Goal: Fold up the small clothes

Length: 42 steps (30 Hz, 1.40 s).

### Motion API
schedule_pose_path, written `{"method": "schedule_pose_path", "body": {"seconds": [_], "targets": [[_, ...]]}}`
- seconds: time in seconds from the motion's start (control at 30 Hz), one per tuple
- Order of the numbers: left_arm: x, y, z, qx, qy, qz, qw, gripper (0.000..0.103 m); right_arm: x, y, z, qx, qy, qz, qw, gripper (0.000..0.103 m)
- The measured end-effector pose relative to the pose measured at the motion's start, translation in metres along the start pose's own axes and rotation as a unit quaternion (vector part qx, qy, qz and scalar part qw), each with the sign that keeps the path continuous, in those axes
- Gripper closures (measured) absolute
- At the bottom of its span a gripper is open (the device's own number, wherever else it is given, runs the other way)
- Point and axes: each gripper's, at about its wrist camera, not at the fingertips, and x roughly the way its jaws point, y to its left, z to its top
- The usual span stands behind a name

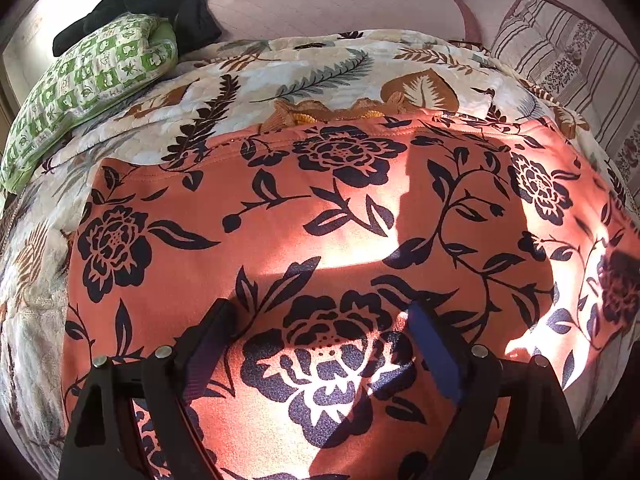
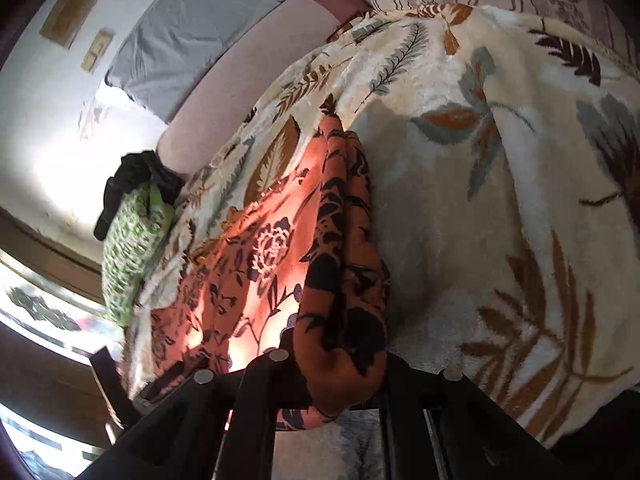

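Note:
An orange garment with a black flower print (image 1: 340,216) lies spread flat on a cream leaf-print blanket (image 1: 280,80). My left gripper (image 1: 320,320) is open and hovers low over the garment's near part, fingers apart on either side of a large flower. In the right wrist view the garment (image 2: 256,256) lies at the left, and its bunched edge (image 2: 344,280) runs up into my right gripper (image 2: 340,364), which is shut on it and lifts it off the blanket (image 2: 500,200).
A green checked pillow (image 1: 92,80) with a black garment (image 1: 160,4) on it lies at the far left. A pink cushion (image 1: 332,4) and a striped cover (image 1: 568,60) lie behind the blanket. Strong sunlight patches cross the fabric.

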Motion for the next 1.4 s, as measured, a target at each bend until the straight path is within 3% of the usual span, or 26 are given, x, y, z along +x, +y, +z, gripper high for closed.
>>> {"method": "schedule_pose_path", "body": {"seconds": [0.07,0.1,0.13,0.17,0.23,0.3,0.33,0.43,0.53,0.63,0.7,0.83,0.9,0.93,1.0,1.03,1.07,1.1,1.17,1.27,1.3,1.37,1.4], "targets": [[-0.006,0.002,0.005,-0.009,0.005,-0.002,0.9999,0.014,0.023,-0.020,-0.007,0.018,0.064,-0.017,0.998,0.089],[-0.013,0.003,0.007,-0.011,-0.005,-0.004,0.9999,0.014,0.023,-0.034,-0.009,0.055,0.065,0.018,0.996,0.087],[-0.019,0.005,0.009,-0.010,-0.021,-0.004,0.9997,0.014,0.015,-0.043,-0.008,0.079,0.054,0.045,0.994,0.075],[-0.024,0.006,0.010,-0.008,-0.034,0.000,0.9994,0.014,0.007,-0.047,-0.005,0.081,0.052,0.052,0.994,0.050],[-0.016,0.007,0.010,-0.002,-0.024,0.009,0.9997,0.014,-0.016,-0.053,0.006,0.081,0.016,0.066,0.994,0.023],[0.005,0.010,0.006,-0.003,0.018,0.012,0.9998,0.014,-0.032,-0.054,0.027,0.068,-0.015,0.090,0.993,0.023],[0.006,0.012,0.003,-0.012,0.004,0.008,0.9999,0.012,-0.031,-0.052,0.041,0.062,-0.011,0.109,0.992,0.023],[0.006,0.010,0.002,-0.011,-0.001,0.013,0.9999,0.012,-0.009,-0.044,0.085,0.049,0.015,0.155,0.987,0.023],[0.007,0.010,0.002,-0.011,0.001,0.012,0.9999,0.012,0.035,-0.025,0.124,0.021,0.055,0.159,0.986,0.023],[0.008,0.010,0.001,-0.009,-0.002,0.012,0.9999,0.011,0.093,-0.013,0.143,0.002,0.120,0.105,0.987,0.027],[0.008,0.011,0.000,-0.008,-0.005,0.009,0.9999,0.011,0.114,-0.001,0.142,-0.020,0.158,0.078,0.984,0.079],[0.011,0.012,-0.001,-0.007,-0.015,0.010,0.9998,0.006,0.080,0.043,0.132,-0.136,0.086,0.020,0.987,0.084],[0.011,0.011,0.000,-0.008,-0.014,0.012,0.9998,0.006,0.094,0.022,0.136,-0.128,0.086,-0.057,0.986,0.084],[0.010,0.011,0.001,-0.005,-0.011,0.013,0.9998,0.006,0.109,0.003,0.138,-0.090,0.116,-0.060,0.987,0.081],[0.003,0.014,0.003,-0.004,-0.007,0.007,0.9999,0.006,0.099,-0.015,0.140,-0.028,0.093,-0.014,0.995,0.079],[-0.001,0.016,0.003,-0.009,-0.009,0.005,0.9999,0.006,0.089,-0.014,0.139,-0.029,0.082,-0.013,0.996,0.065],[-0.007,0.020,0.003,-0.015,-0.012,0.004,0.9998,0.006,0.077,-0.011,0.138,-0.038,0.070,-0.015,0.997,0.034],[-0.015,0.023,0.002,-0.021,-0.022,0.001,0.9995,0.006,0.062,-0.008,0.137,-0.039,0.049,-0.016,0.998,0.023],[-0.035,0.028,-0.003,-0.025,-0.056,0.000,0.9981,0.006,0.030,-0.003,0.131,-0.032,0.017,0.015,0.999,0.022],[-0.044,0.045,-0.014,-0.042,-0.062,0.008,0.9971,0.006,0.001,0.014,0.110,-0.013,0.020,0.103,0.994,0.022],[-0.037,0.055,-0.019,-0.059,-0.045,0.005,0.9973,0.006,-0.001,0.018,0.099,-0.003,0.027,0.141,0.990,0.021],[-0.010,0.074,-0.030,-0.097,0.030,-0.007,0.9948,0.006,0.015,0.028,0.072,0.011,0.071,0.191,0.979,0.016],[-0.016,0.077,-0.031,-0.096,0.013,-0.014,0.9952,0.006,0.028,0.027,0.058,0.015,0.095,0.179,0.979,0.016]]}}
